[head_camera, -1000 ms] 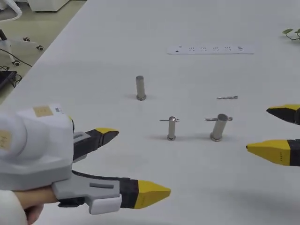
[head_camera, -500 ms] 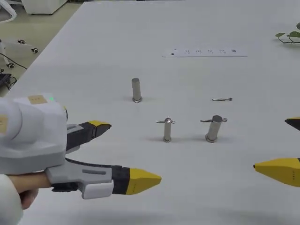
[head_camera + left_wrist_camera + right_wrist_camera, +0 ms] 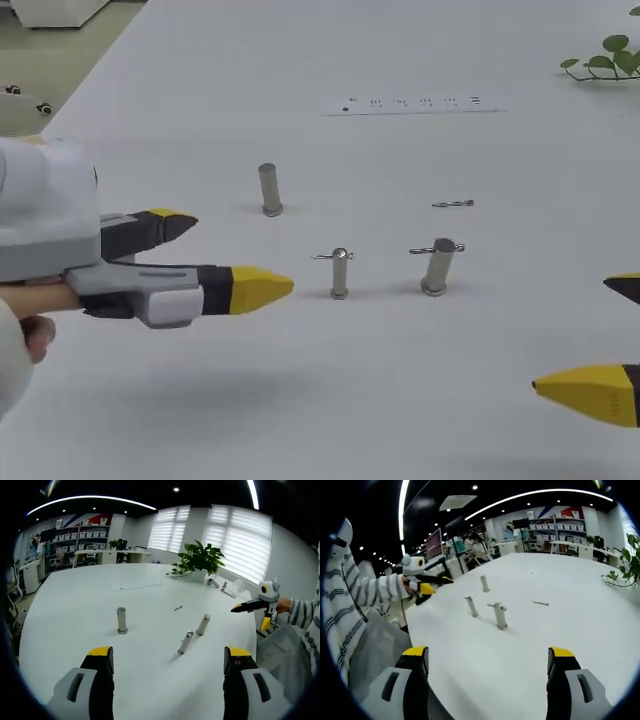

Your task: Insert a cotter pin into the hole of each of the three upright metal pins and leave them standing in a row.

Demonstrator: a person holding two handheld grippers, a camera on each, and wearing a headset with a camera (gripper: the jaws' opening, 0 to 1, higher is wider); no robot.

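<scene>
Three metal pins stand upright on the white table. The far-left pin is bare. The middle pin and the right pin each carry a cotter pin through the top. One loose cotter pin lies flat behind the right pin. My left gripper hovers open, left of the middle pin, with nothing in it. Near the right edge, my right gripper is open and empty too. The left gripper view shows the bare pin ahead of the jaws. The right gripper view has the nearest pin ahead.
A flat white strip with small marks lies at the back of the table. Plant leaves reach in at the far right. The table's left edge drops to the floor. A potted plant stands on the far side.
My left gripper has moved away from me and to the left, still open. My right gripper has drawn back toward the near right corner. The pins have not moved; the head camera shifted.
</scene>
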